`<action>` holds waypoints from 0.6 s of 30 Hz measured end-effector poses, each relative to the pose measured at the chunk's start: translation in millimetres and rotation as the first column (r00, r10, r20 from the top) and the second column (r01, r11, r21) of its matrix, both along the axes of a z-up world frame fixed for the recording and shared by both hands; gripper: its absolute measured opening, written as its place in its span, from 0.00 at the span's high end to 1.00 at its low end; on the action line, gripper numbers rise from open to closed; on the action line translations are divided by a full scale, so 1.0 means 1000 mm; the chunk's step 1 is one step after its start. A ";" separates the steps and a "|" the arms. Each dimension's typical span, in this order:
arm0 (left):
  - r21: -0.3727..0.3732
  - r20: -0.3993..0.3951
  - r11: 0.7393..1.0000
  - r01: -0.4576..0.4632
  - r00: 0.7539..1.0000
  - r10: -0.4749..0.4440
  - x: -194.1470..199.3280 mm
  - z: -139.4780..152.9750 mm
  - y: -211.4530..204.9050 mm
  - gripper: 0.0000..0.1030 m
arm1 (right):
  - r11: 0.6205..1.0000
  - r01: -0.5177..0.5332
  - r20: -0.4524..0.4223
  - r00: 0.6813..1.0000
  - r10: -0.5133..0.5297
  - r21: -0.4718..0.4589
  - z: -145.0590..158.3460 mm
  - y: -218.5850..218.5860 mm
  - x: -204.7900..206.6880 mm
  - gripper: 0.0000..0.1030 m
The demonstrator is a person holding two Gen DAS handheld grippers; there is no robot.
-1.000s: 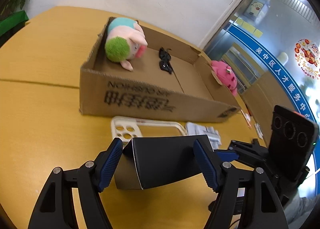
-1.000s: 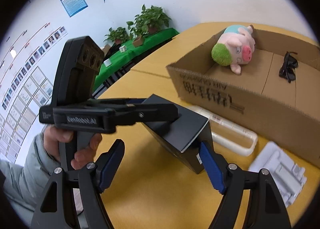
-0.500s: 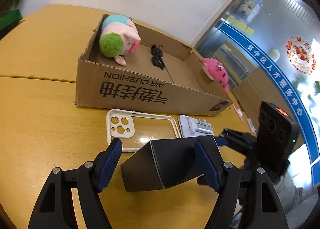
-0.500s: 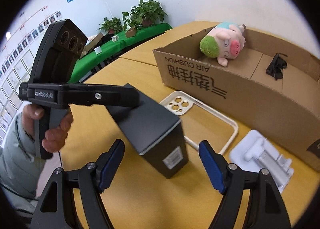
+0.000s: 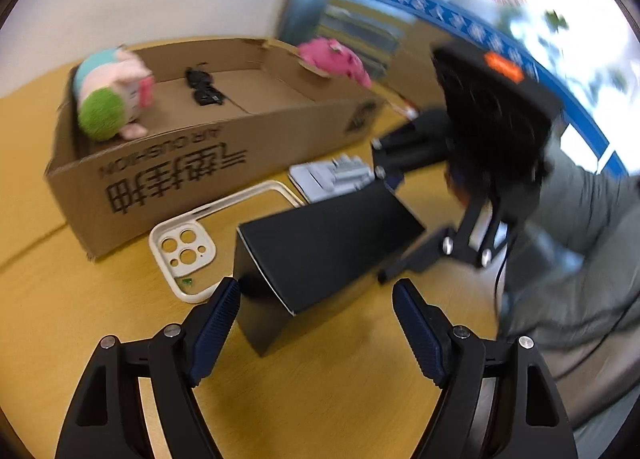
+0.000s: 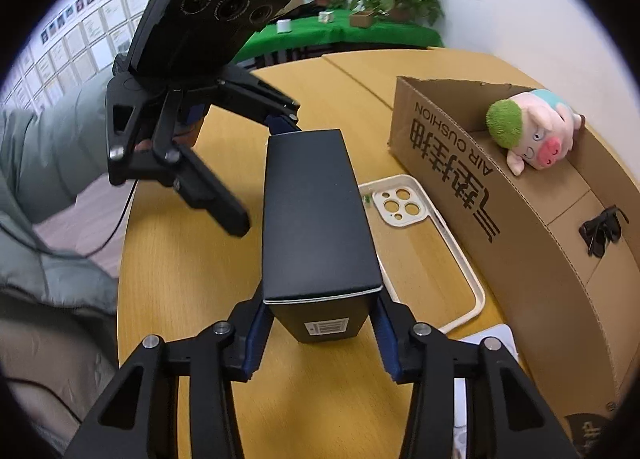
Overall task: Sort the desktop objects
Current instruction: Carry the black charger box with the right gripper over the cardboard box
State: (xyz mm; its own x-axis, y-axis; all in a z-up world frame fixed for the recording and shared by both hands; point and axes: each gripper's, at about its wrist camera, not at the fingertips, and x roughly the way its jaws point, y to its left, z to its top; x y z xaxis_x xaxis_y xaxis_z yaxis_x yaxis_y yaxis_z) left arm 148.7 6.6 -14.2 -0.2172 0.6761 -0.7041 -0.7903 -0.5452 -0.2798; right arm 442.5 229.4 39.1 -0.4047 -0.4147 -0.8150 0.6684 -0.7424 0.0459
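My right claw (image 6: 320, 333) is clamped on the near end of the black box (image 6: 316, 219), one blue pad on each long side, just behind the end face with the white label. The box runs straight away from this claw, its long axis in line with my fingers, its far end tilted up off the bench (image 6: 192, 259). My left claw (image 5: 316, 323) stands wide open with nothing in it; in its own view the box lies just ahead between the spread pads, turned crosswise, so the left one is beside it but not holding it.

Beyond the box, toward the cardboard box (image 6: 520, 227) that sits along the far side of the bench, lies the cream phone case (image 6: 416, 243), flat, just beside the black box on my right. Nearer the bench edge, a white plastic tray (image 5: 332, 177) lies close to it. Inside the carton sit a plush pig (image 6: 532, 131) at one end and dark sunglasses (image 6: 600, 231) further along.

I judge the carton lies to the right of my grip, so the box must swing that way, over the phone case, and clear the carton's wall.
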 end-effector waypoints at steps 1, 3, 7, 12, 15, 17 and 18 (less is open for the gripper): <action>-0.025 -0.029 0.999 0.028 0.999 -0.029 0.003 0.000 0.004 0.20 | 1.000 -0.011 0.003 1.000 0.010 0.015 0.000 0.001 0.002 0.57; -0.055 -0.064 0.996 0.069 0.995 -0.073 0.004 0.000 0.010 0.20 | 0.999 -0.026 0.004 1.000 0.025 0.044 0.000 0.001 0.004 0.58; -0.050 -0.084 0.996 0.078 0.993 -0.082 -0.008 0.003 0.013 0.20 | 0.997 -0.035 0.018 0.999 0.033 0.070 0.000 0.007 0.011 0.57; 0.034 0.002 0.990 0.140 0.990 -0.140 -0.027 0.003 0.019 0.20 | 0.995 -0.029 0.020 0.999 0.027 0.095 0.001 0.014 0.009 0.57; 0.034 -0.018 0.987 0.158 0.987 -0.157 -0.026 0.003 0.027 0.19 | 0.996 -0.031 0.026 0.999 0.028 0.088 0.000 0.019 0.011 0.57; 0.039 -0.022 0.986 0.164 0.986 -0.163 -0.025 0.003 0.031 0.21 | 0.996 -0.026 0.028 0.999 0.023 0.085 0.000 0.023 0.011 0.57; 0.043 -0.011 0.986 0.160 0.987 -0.159 -0.026 0.003 0.032 0.23 | 0.997 -0.018 0.028 0.999 0.016 0.079 -0.001 0.026 0.011 0.57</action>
State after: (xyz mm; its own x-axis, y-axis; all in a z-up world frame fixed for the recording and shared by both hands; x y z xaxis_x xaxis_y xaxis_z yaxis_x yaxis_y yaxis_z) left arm 123.2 38.1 -11.2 -0.1090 0.7326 -0.6719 -0.8682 -0.3993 -0.2946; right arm 453.5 255.6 38.3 -0.3750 -0.3546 -0.8565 0.6801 -0.7331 0.0057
